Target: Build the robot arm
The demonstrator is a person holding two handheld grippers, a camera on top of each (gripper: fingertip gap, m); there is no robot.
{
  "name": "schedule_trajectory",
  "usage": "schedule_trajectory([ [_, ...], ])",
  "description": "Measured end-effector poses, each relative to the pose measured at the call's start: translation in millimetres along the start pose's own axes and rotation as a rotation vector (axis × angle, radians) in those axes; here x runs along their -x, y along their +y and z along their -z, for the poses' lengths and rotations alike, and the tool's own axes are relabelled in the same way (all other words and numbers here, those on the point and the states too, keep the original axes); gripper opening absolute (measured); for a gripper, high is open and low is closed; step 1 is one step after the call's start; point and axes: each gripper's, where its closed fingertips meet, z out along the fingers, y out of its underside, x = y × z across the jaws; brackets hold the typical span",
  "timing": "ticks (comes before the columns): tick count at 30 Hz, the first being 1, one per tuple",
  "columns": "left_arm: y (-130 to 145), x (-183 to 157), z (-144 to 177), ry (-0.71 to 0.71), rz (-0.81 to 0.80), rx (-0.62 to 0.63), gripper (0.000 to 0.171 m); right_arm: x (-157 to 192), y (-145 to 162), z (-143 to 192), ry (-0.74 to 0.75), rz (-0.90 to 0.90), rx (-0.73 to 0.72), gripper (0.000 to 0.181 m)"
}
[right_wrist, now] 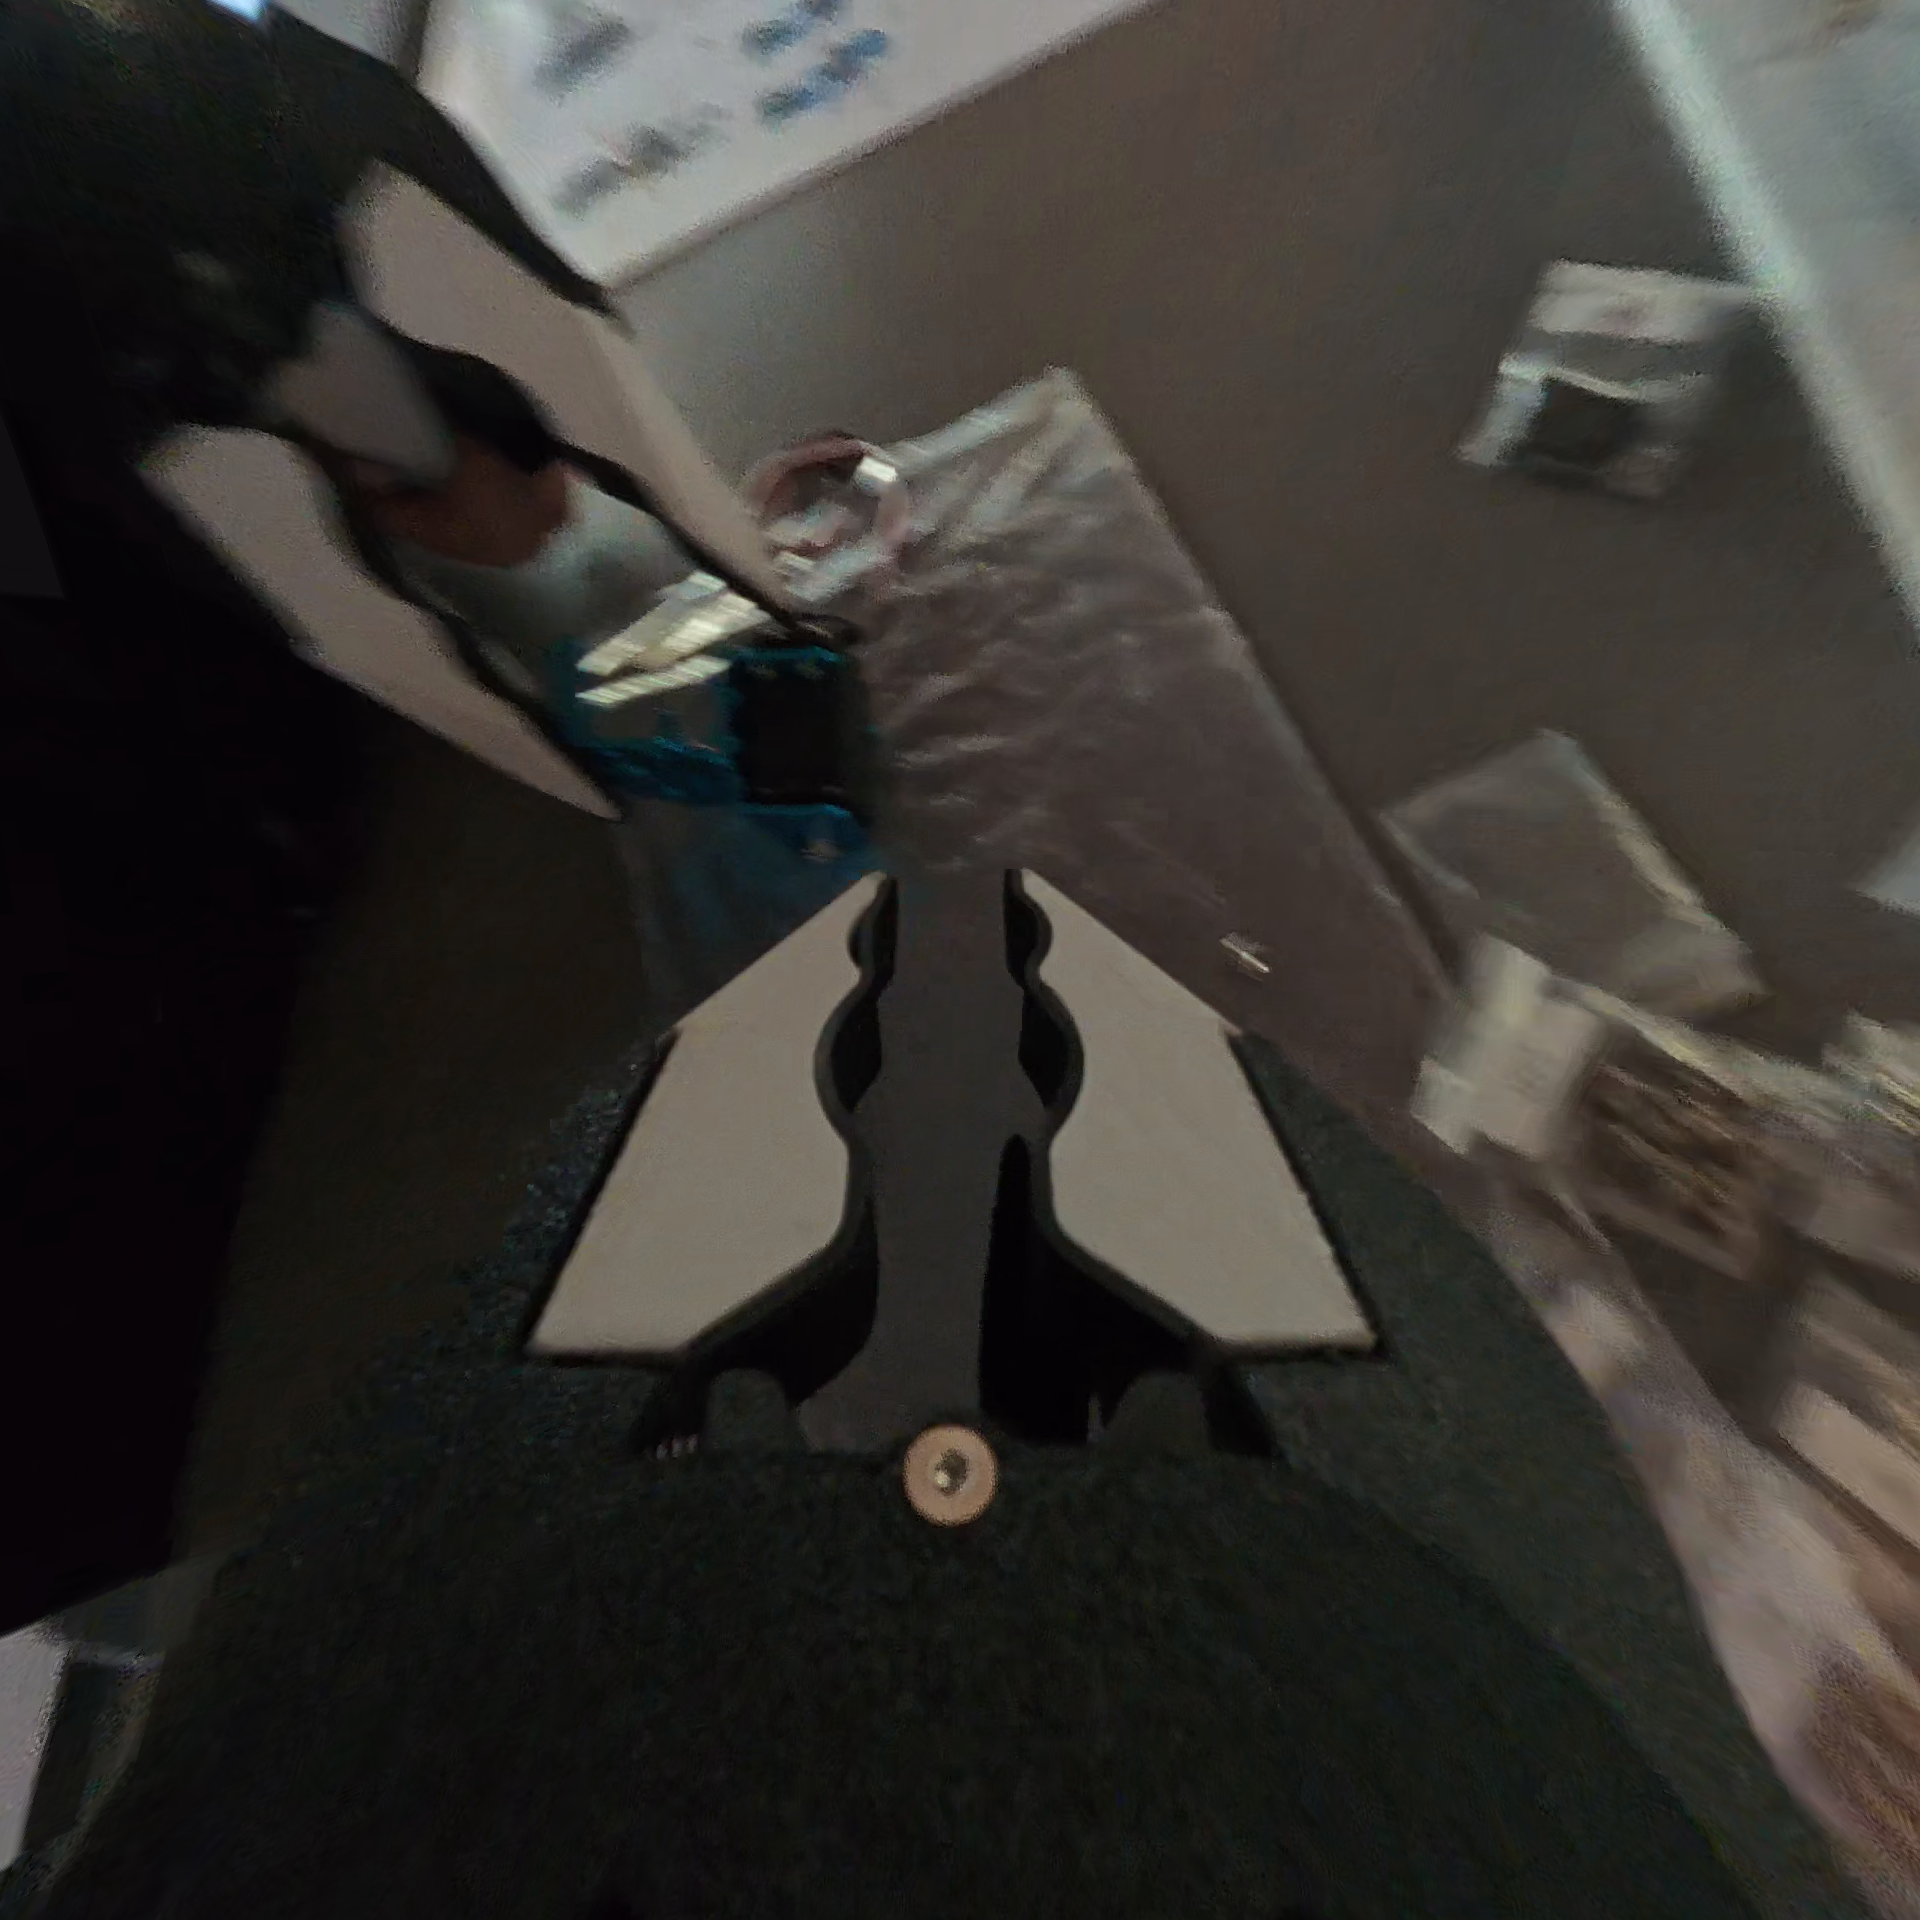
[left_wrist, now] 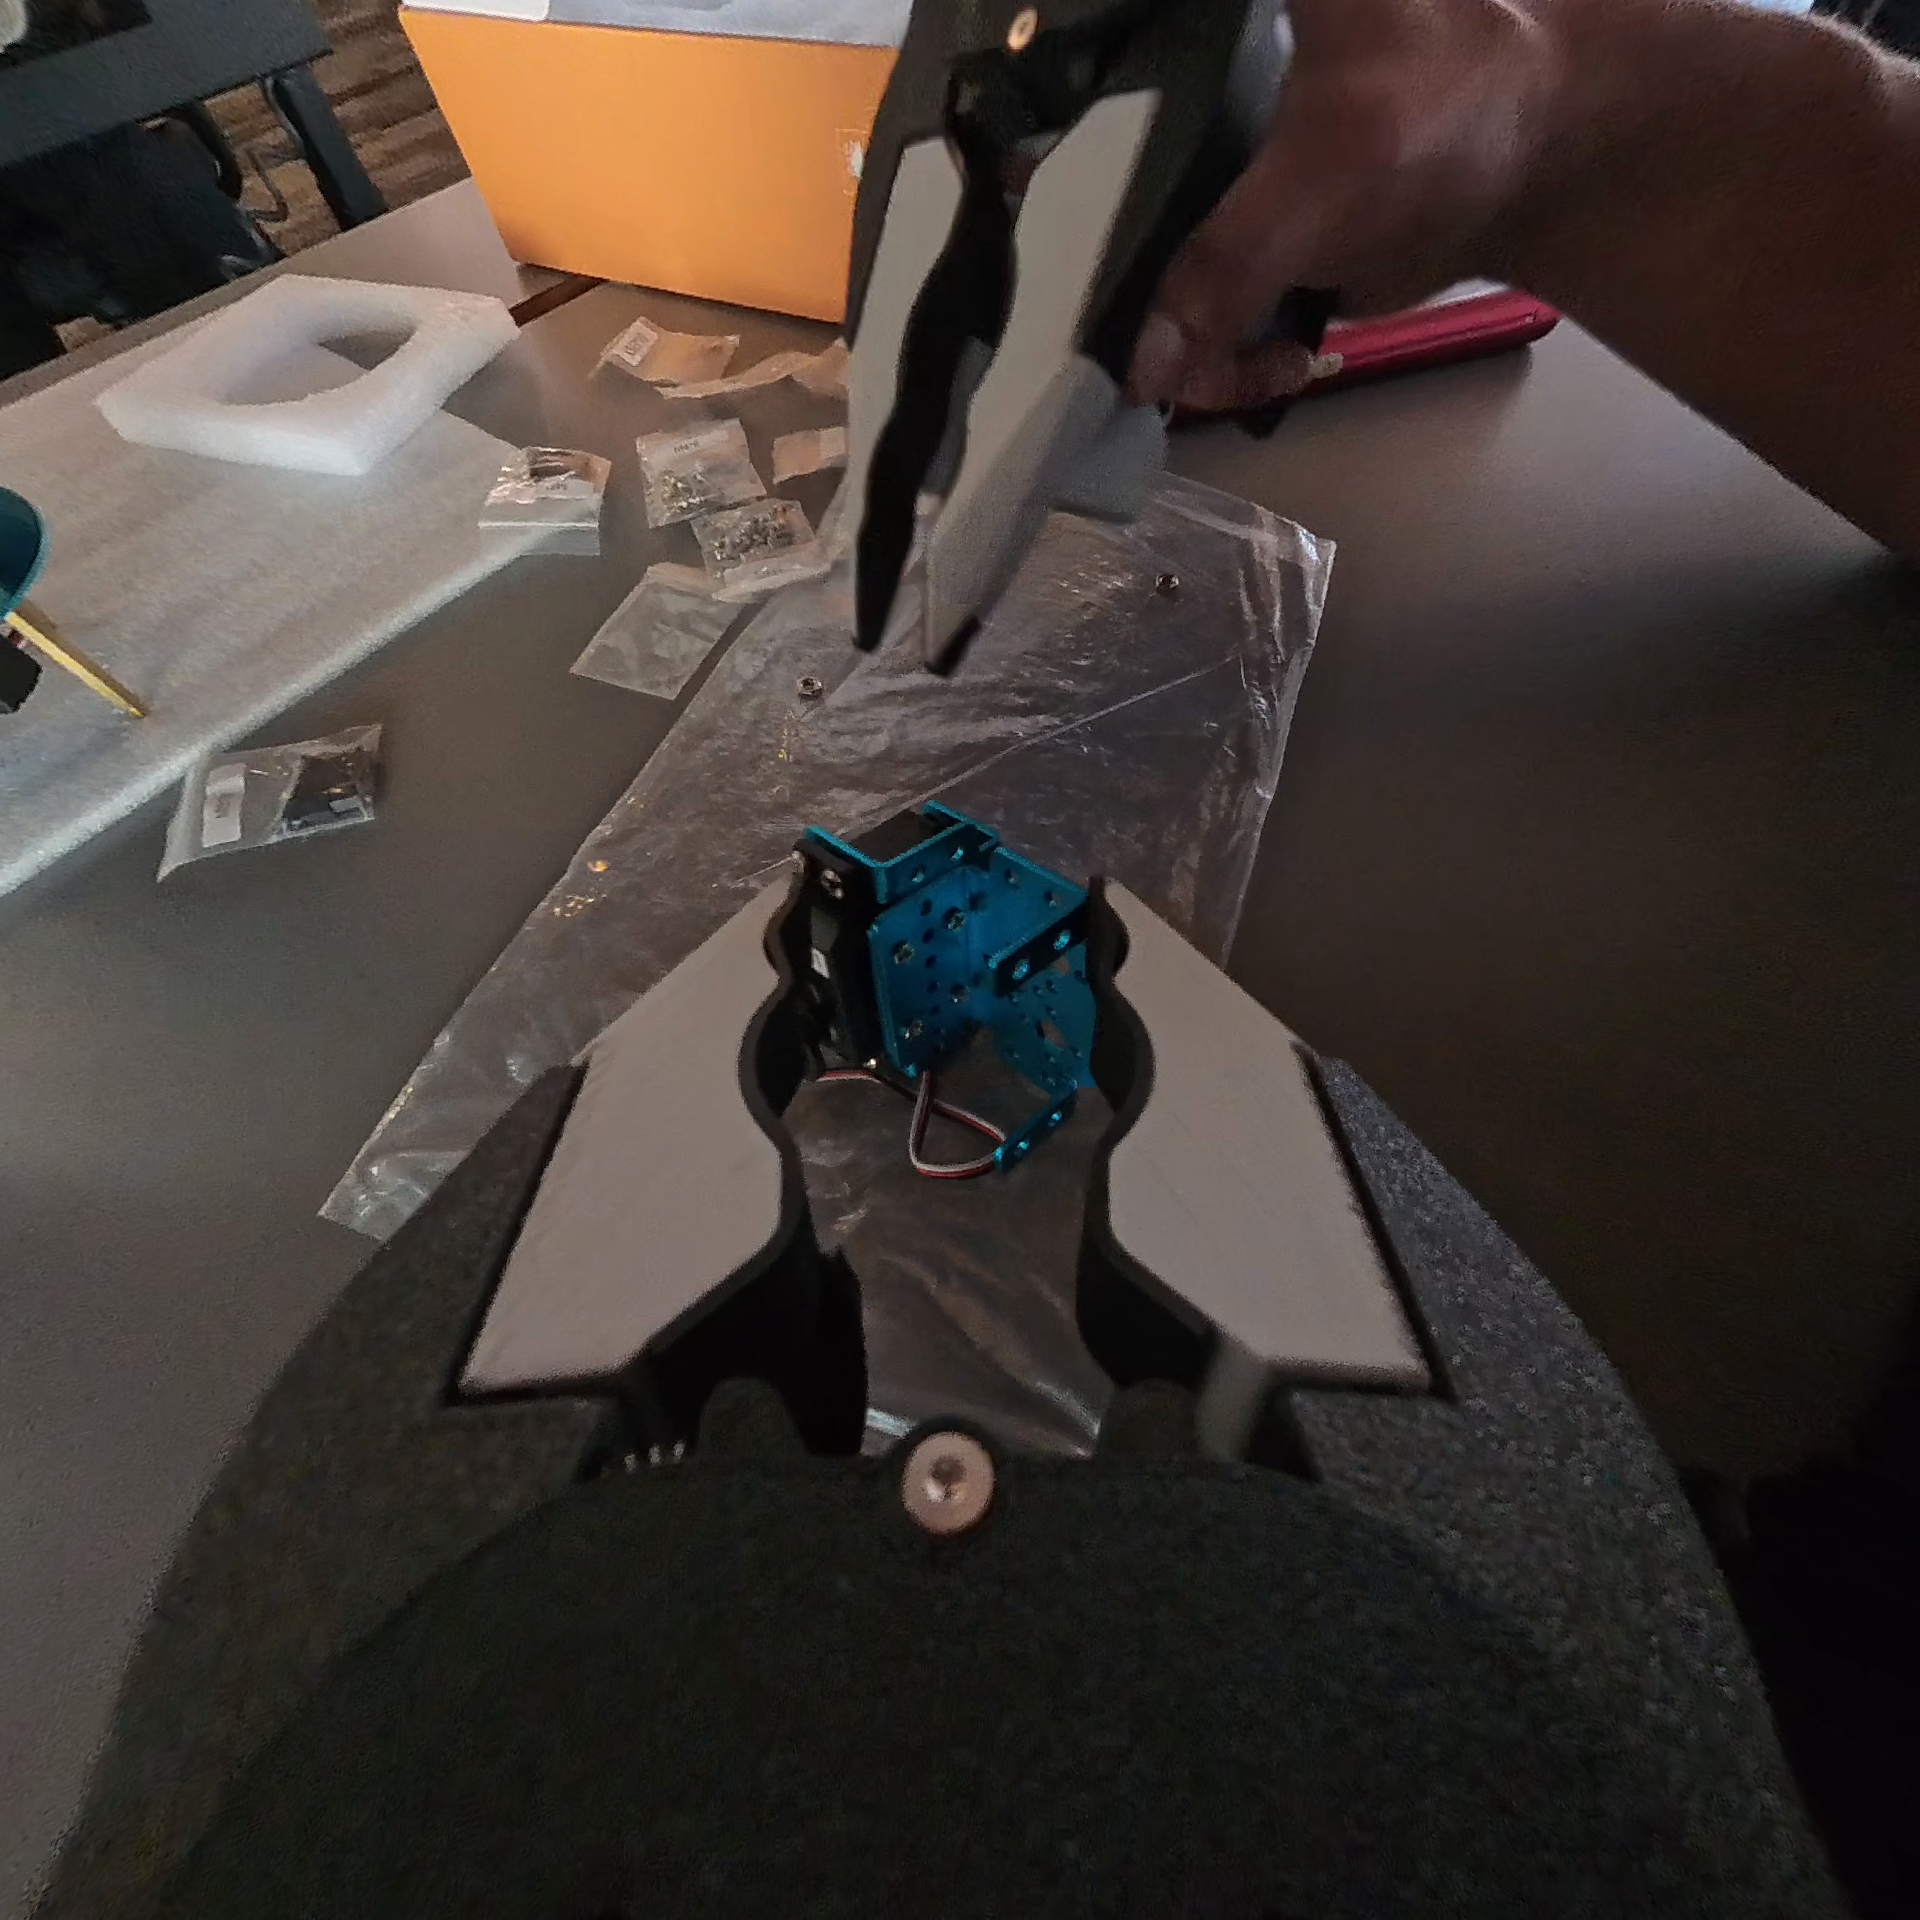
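The left gripper (left_wrist: 945, 914) is pinching the blue metal part (left_wrist: 935, 966), while the right gripper (left_wrist: 904, 649), jaws slightly apart, is hanging empty over the far clear bag (left_wrist: 1091, 717).

L hand-held gripper (left_wrist: 940, 935) clamped, level; R hand-held gripper (left_wrist: 909, 649) tips-down, fingers narrowly apart, empty.

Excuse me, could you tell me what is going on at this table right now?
A person works two handheld tongs over a dark table. The left tongs are closed on a blue perforated metal bracket with a black servo, held over a clear plastic sheet. The right tongs, gripped by a bare hand, point down at that sheet with nothing visible between their slightly parted tips. Small clear bags of hardware lie nearby.
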Motion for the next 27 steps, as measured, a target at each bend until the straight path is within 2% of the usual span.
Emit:
schedule_trajectory([
  [2,0,0,0,-0.001,0.01,-0.004,0.052,19,-6,-9,-0.068,0.046,-0.004,0.018],
  [5,1,0,2,0.004,0.009,-0.011,0.052,28,3,-22,-0.102,0.073,0.058,0.02],
  [7,1,-1,2,0.009,0.0,-0.02,0.052,37,-5,-29,-0.155,0.061,0.006,0.023],
  [12,3,-1,5,0.004,-0.015,-0.033,0.049,40,-8,-46,-0.134,0.085,0.016,0.029],
  [15,2,-1,5,-0.002,-0.021,-0.04,0.048,39,-7,-42,-0.135,0.09,0.028,0.028],
  [17,2,-2,6,-0.007,-0.033,-0.047,0.044,29,-8,-29,-0.096,0.083,0.027,0.033],
  [19,3,-6,6,0.002,-0.052,-0.044,0.02,-3,-4,-8,0.05,0.048,0.043,0.03],
  [22,6,-8,4,-0.01,-0.074,-0.023,0.016,-45,9,15,0.212,-0.023,0.089,0.027],
  [27,8,-10,5,0.025,-0.05,-0.006,0.018,-62,21,15,0.285,-0.008,0.183,0.022],
])
